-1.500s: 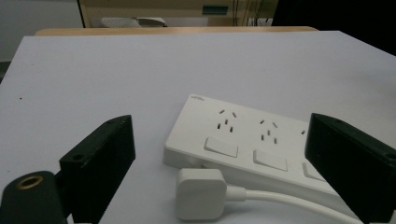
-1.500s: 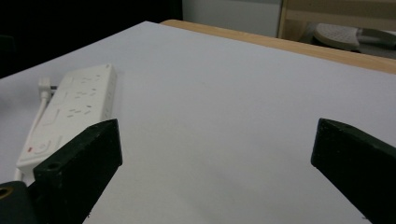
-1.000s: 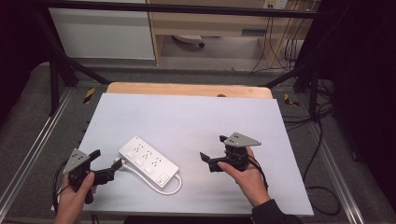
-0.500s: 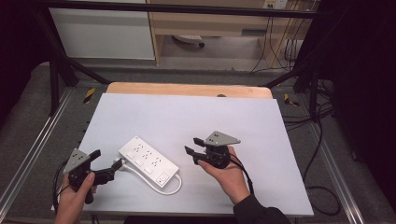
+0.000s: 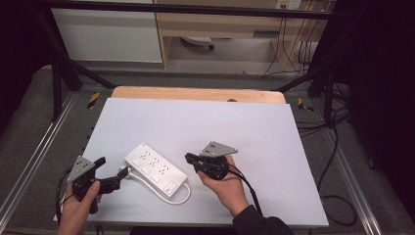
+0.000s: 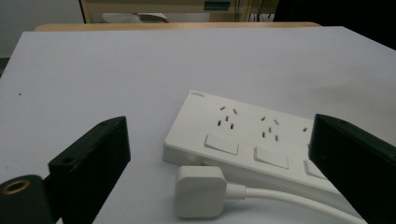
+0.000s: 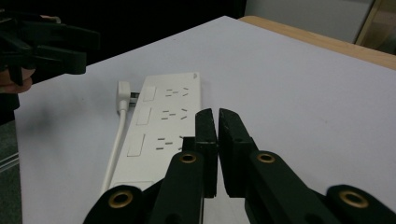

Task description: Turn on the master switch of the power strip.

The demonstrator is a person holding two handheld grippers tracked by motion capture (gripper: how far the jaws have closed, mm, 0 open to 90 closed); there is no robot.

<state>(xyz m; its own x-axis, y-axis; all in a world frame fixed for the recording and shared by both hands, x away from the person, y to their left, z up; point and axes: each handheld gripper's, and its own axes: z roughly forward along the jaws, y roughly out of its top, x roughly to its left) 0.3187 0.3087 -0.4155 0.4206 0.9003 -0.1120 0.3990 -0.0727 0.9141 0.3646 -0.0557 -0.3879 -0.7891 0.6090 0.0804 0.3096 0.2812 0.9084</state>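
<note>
White, the table is filling the centre of the high view. The power strip is lying in its lower left part, and its plug is resting on the table just beside the strip's end. The left gripper, lower left, is pointing at the plug with jaws wide apart. The right gripper, lower centre, is hovering beside the strip, jaws closed on nothing.
</note>
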